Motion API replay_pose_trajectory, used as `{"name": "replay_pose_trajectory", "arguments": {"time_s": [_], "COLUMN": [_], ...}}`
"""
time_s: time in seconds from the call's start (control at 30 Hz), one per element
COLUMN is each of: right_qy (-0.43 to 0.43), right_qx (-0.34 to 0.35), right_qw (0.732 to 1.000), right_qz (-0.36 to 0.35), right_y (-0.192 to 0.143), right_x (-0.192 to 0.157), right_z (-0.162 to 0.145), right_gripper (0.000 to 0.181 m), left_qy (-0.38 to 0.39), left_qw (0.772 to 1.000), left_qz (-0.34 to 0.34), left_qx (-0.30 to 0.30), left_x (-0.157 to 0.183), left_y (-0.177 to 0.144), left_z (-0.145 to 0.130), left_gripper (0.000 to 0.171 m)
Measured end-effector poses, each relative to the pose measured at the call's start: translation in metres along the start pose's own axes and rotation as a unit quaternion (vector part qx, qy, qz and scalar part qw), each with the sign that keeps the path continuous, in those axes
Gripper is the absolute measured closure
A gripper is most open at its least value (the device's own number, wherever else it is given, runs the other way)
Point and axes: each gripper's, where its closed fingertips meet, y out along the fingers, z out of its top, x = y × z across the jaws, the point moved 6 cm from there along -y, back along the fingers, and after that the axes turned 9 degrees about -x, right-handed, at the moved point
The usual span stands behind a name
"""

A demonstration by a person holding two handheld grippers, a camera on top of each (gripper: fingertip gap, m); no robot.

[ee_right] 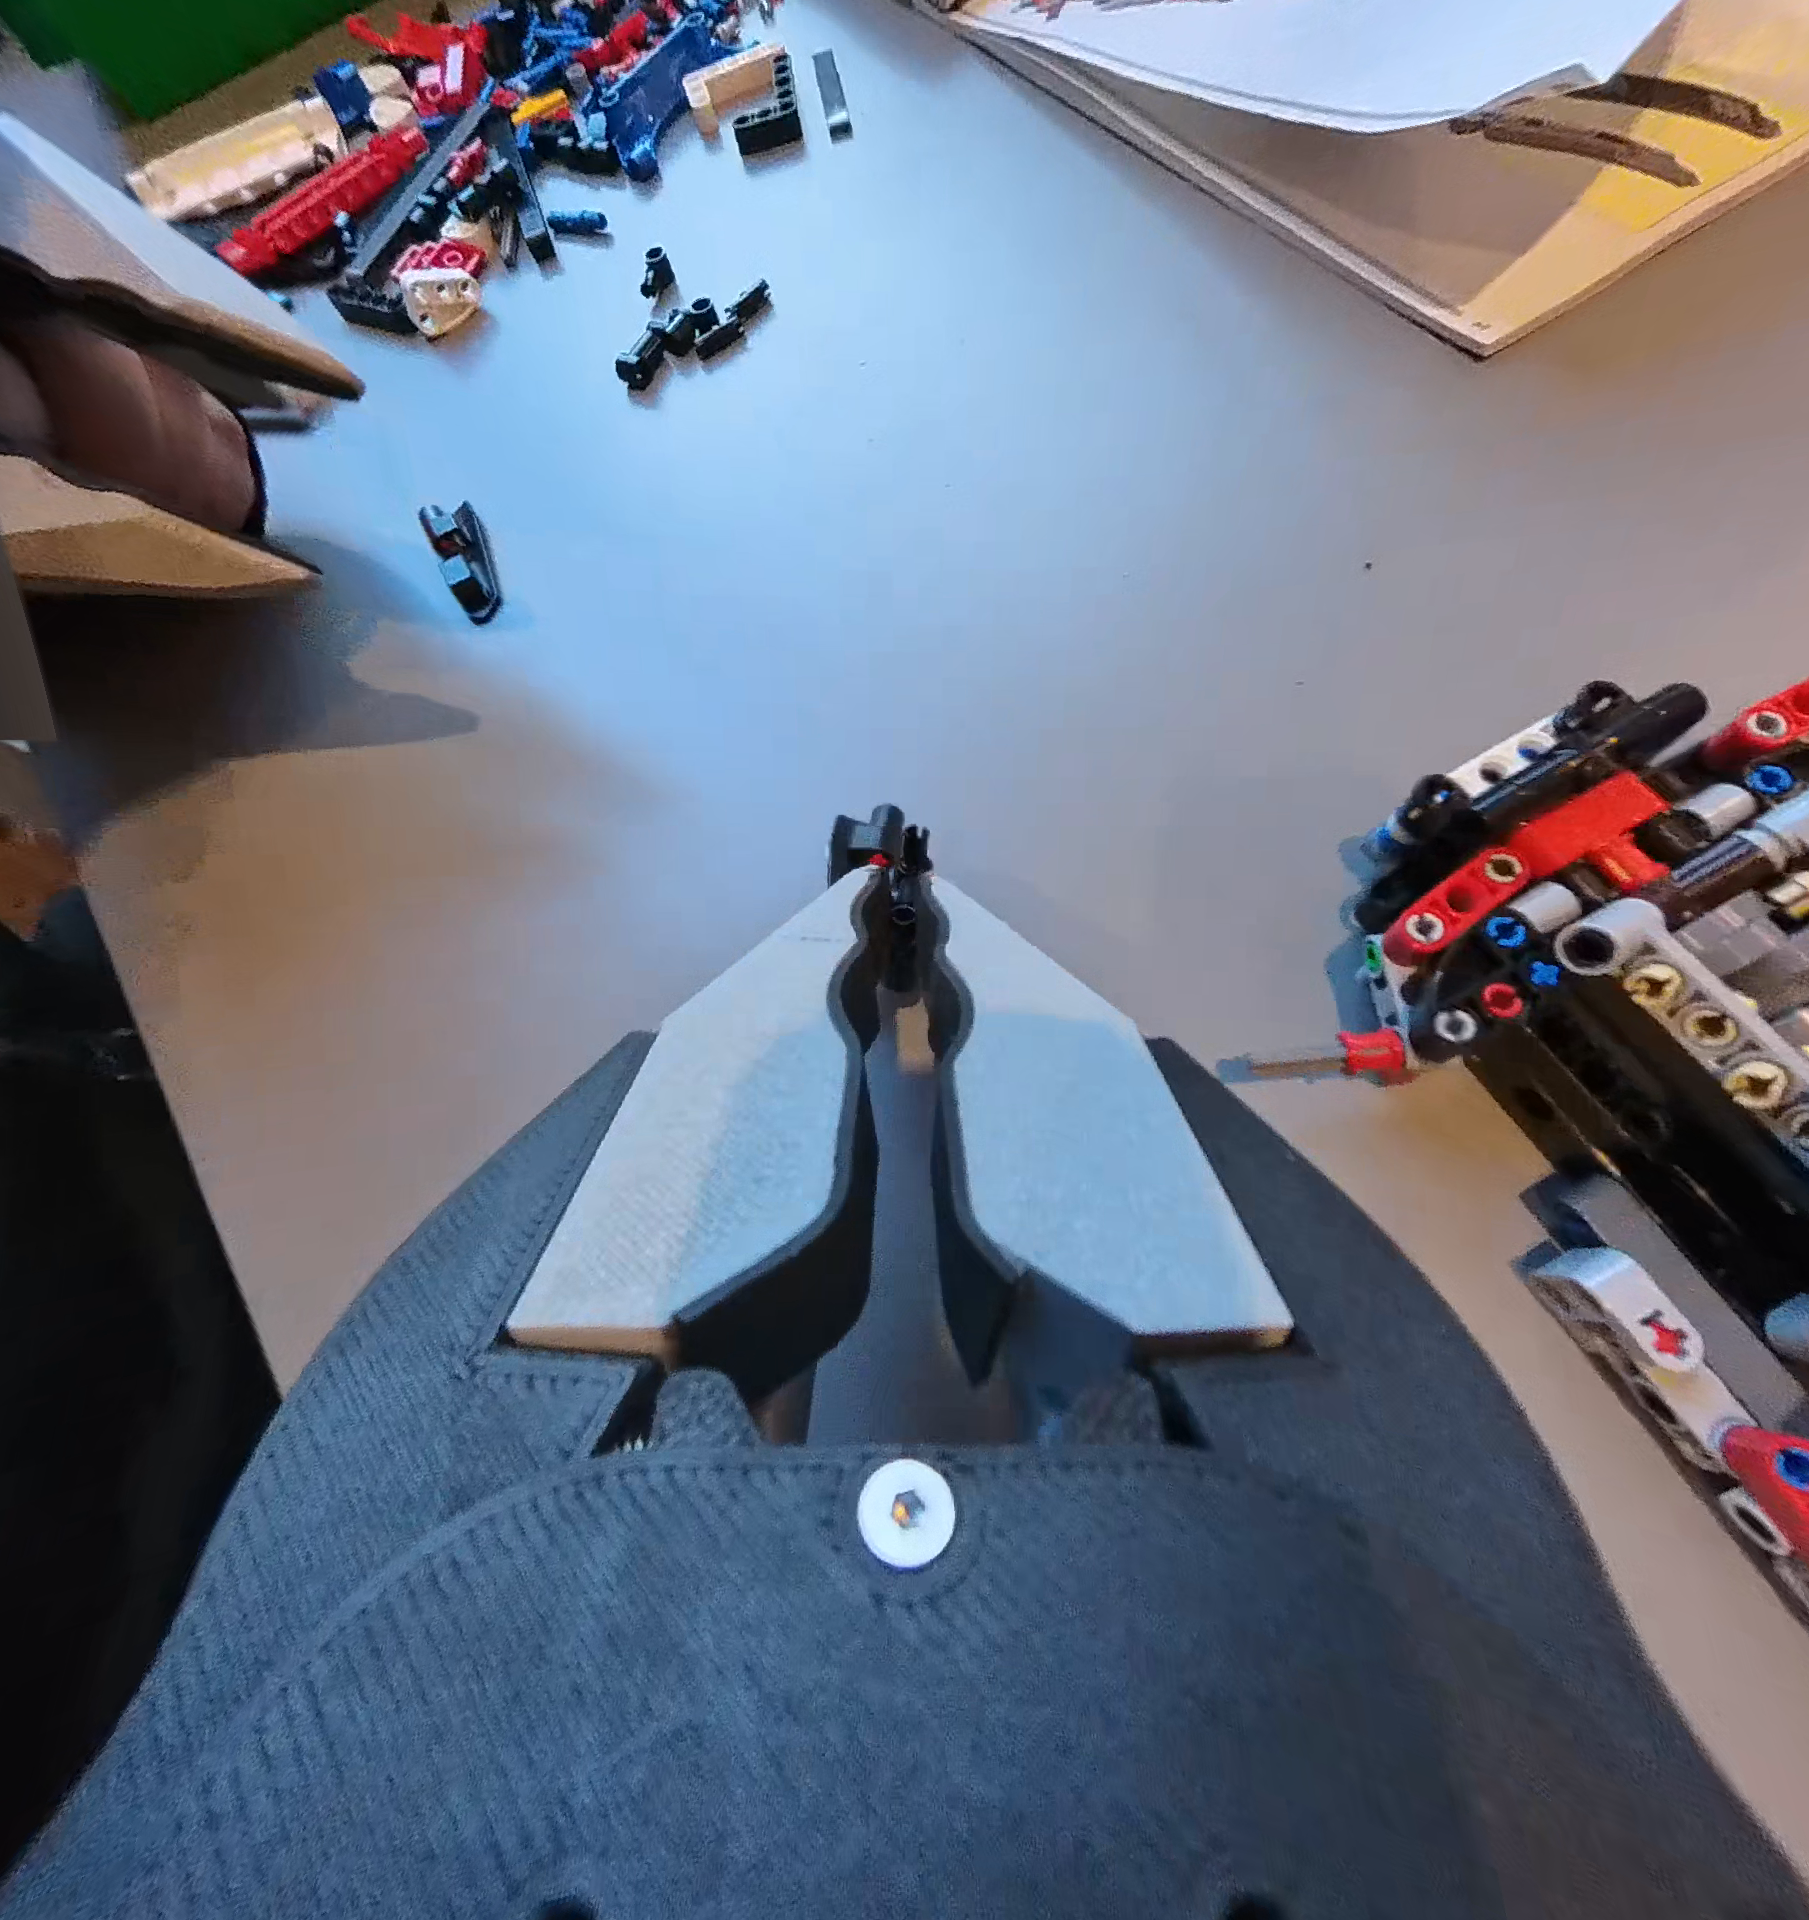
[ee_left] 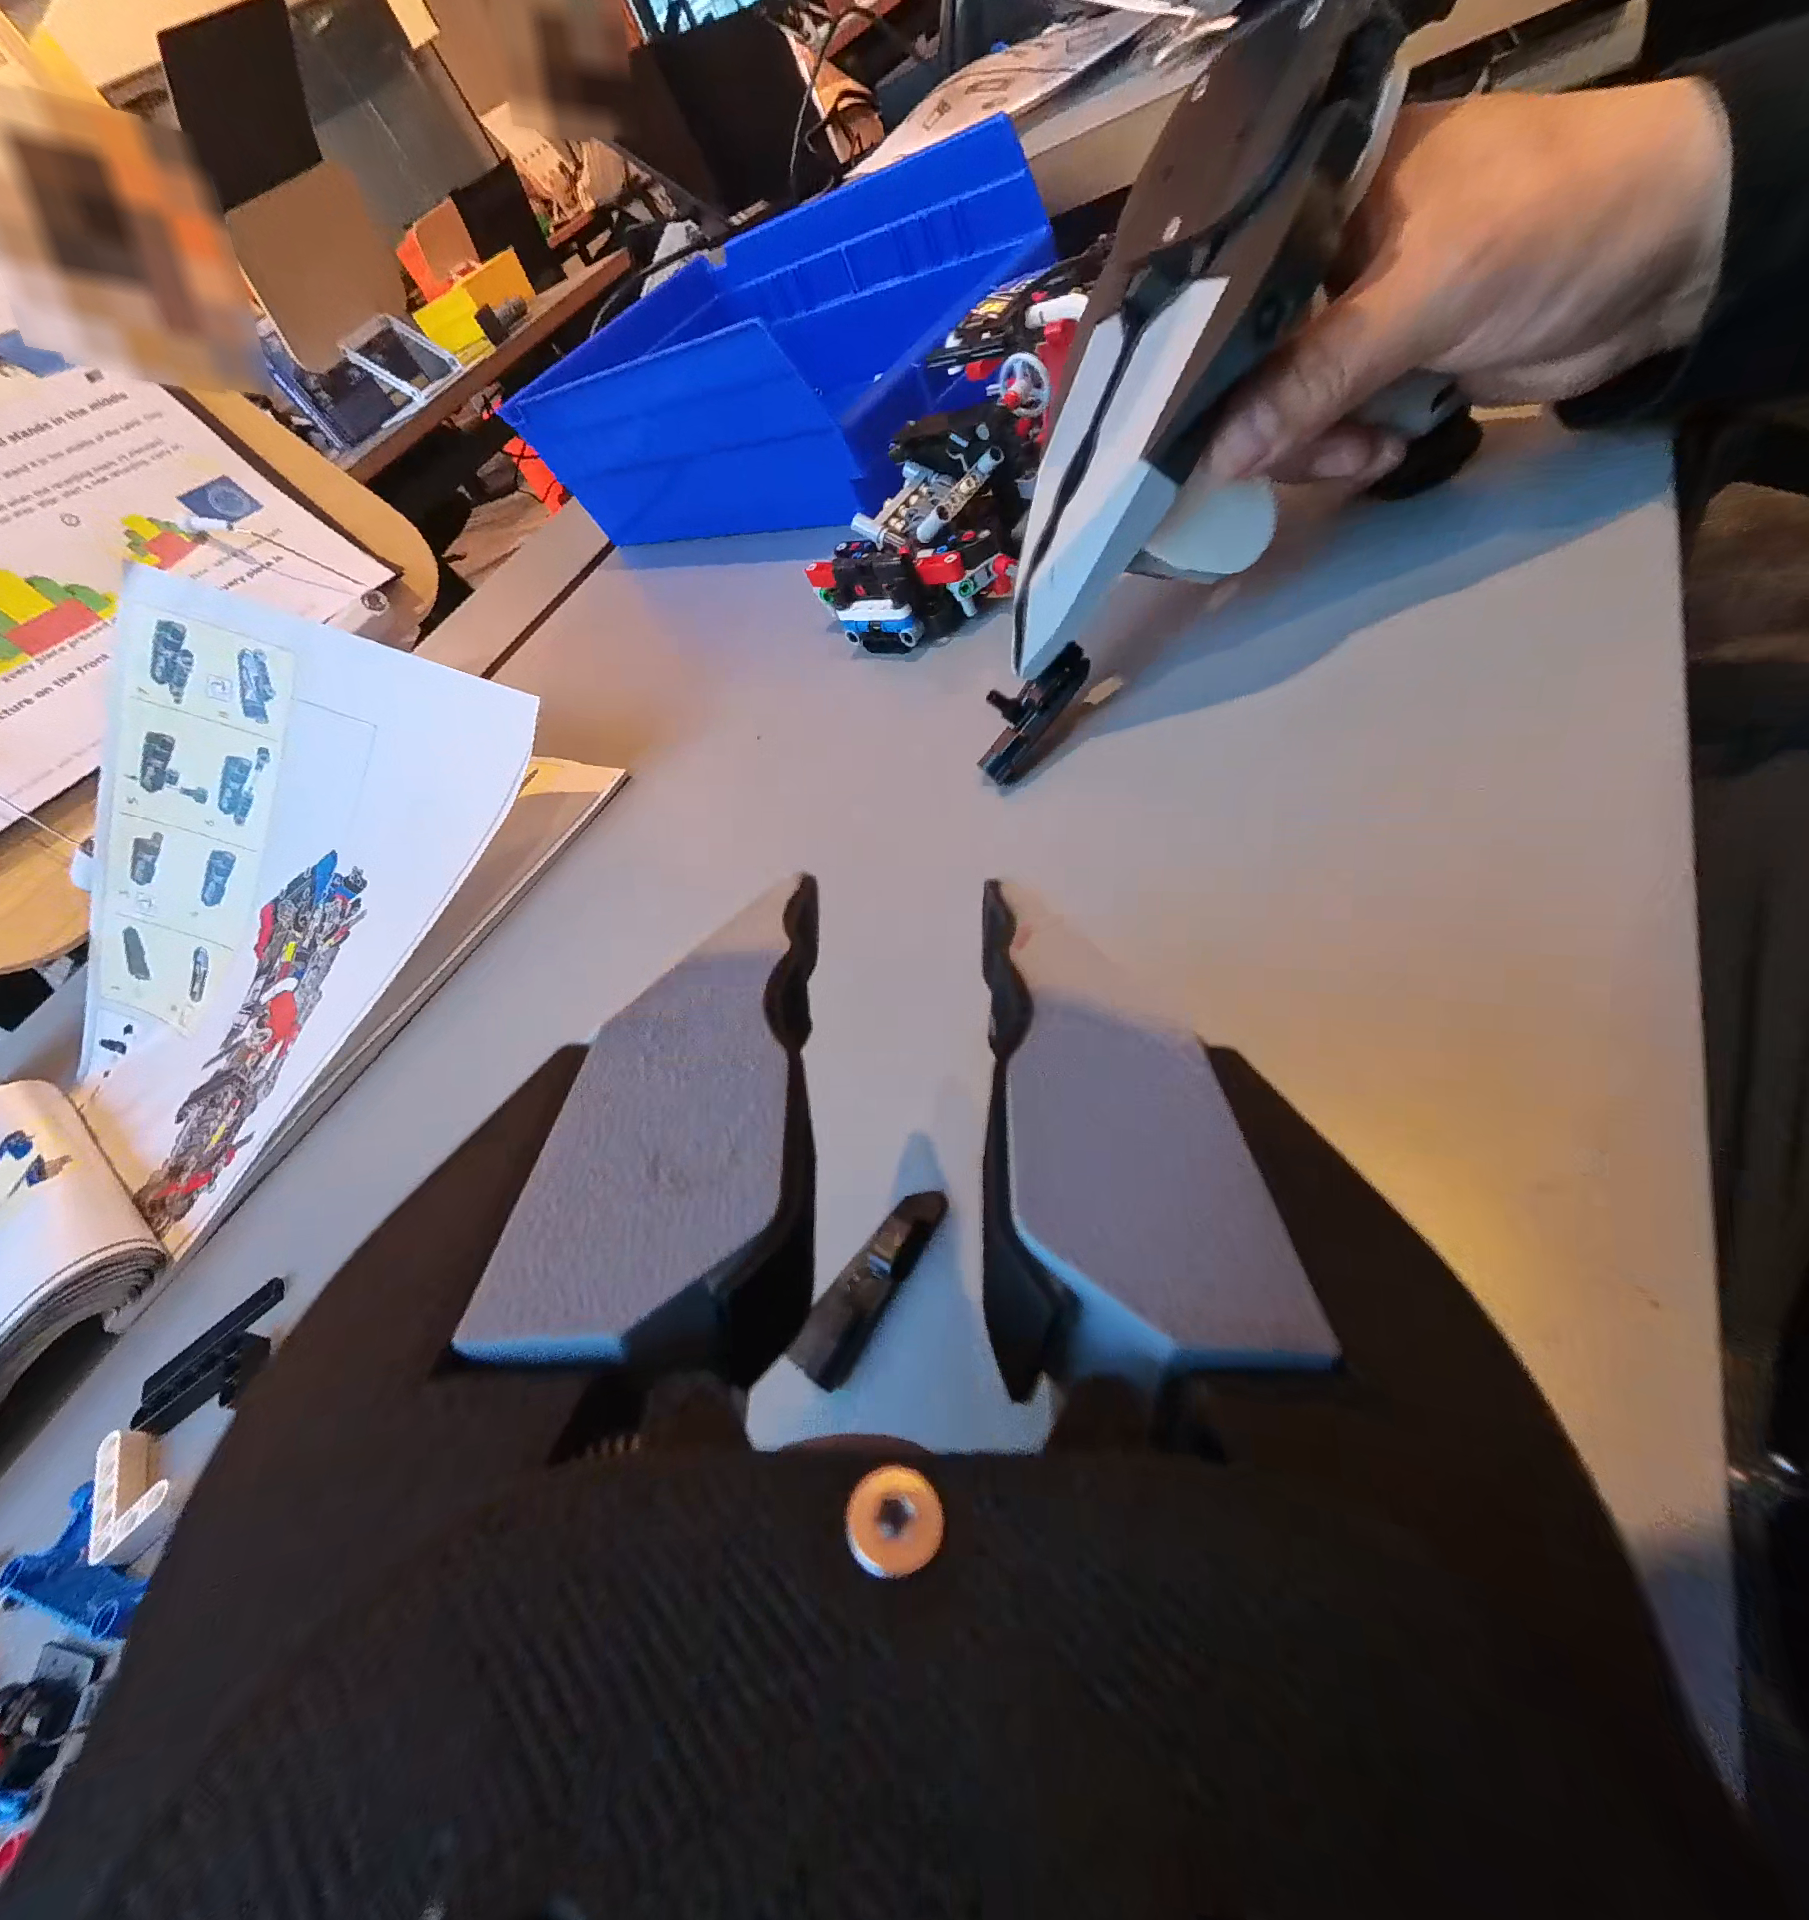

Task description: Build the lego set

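My right gripper (ee_right: 897, 883) is shut on a small black lego piece (ee_right: 879, 831) with pins sticking out past the tips. In the left wrist view the right gripper (ee_left: 1051, 649) holds this piece (ee_left: 1035, 717) tilted, its lower end at the grey table (ee_left: 1295, 935). My left gripper (ee_left: 900, 899) is open with nothing between its pads. A short black beam (ee_left: 869, 1288) lies on the table below the finger bases, touching neither finger. The half-built lego model (ee_right: 1627, 987) stands right of my right gripper and also shows in the left wrist view (ee_left: 931, 540).
A blue bin (ee_left: 775, 395) stands behind the model. An open instruction booklet (ee_left: 287, 883) lies at the left. Several loose red, blue and black parts (ee_right: 464, 156) lie far left in the right wrist view, with small black pins (ee_right: 692, 322) nearer. A hand (ee_left: 1502, 291) holds the right gripper. The tips of one gripper are about 12 cm away from the tips of the other.
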Motion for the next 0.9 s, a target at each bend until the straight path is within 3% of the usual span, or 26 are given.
{"name": "replay_pose_trajectory", "arguments": {"time_s": [0.17, 0.33, 0.63, 0.9], "right_qy": [-0.003, -0.043, -0.015, -0.004], "right_qx": [0.020, 0.005, 0.011, -0.006], "right_qw": [0.999, 0.998, 0.997, 0.994], "right_qz": [0.047, 0.047, 0.080, 0.113], "right_y": [-0.008, -0.012, -0.004, -0.019], "right_x": [0.009, 0.018, 0.025, 0.026], "right_z": [0.008, 0.019, 0.033, 0.036], "right_gripper": [0.180, 0.180, 0.180, 0.180], "left_qy": [-0.007, -0.011, -0.056, 0.035], "left_qw": [0.998, 0.993, 0.990, 0.995], "left_qz": [0.069, 0.114, 0.130, 0.082], "left_qx": [0.011, 0.010, 0.002, -0.052], "left_x": [-0.016, -0.029, -0.044, -0.008], "left_y": [-0.006, -0.013, -0.018, 0.011], "left_z": [-0.002, -0.007, -0.015, 0.002], "left_gripper": [0.150, 0.157, 0.151, 0.152]}}
